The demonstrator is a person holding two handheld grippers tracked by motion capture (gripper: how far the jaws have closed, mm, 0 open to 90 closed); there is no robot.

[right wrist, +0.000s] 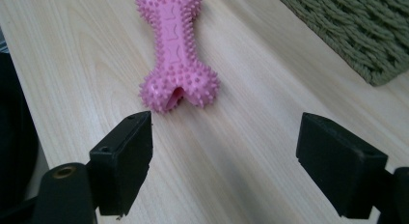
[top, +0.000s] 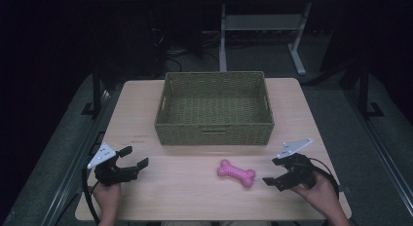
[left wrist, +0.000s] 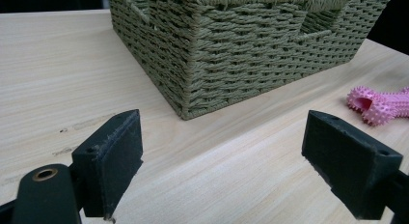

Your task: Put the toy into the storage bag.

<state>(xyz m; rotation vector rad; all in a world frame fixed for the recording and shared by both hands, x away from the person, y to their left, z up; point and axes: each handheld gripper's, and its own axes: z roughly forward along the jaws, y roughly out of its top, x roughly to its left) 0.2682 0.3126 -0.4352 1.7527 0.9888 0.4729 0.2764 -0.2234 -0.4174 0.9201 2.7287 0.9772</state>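
A pink spiky bone toy (top: pixel 236 173) lies on the wooden table in front of a green woven basket (top: pixel 214 109), which looks empty inside. My right gripper (top: pixel 274 172) rests on the table just right of the bone, jaws wide open and nothing between them; in the right gripper view the bone (right wrist: pixel 174 50) lies a short way ahead, left of centre. My left gripper (top: pixel 134 157) sits at the table's left front, open and empty. Its view shows the basket's corner (left wrist: pixel 193 45) ahead and the bone (left wrist: pixel 381 104) far right.
The table (top: pixel 146 192) has bare wood around the toy and grippers. A person's hands hold both grippers at the near edge. Beyond the table are a dark floor, cables and a white desk frame (top: pixel 297 50).
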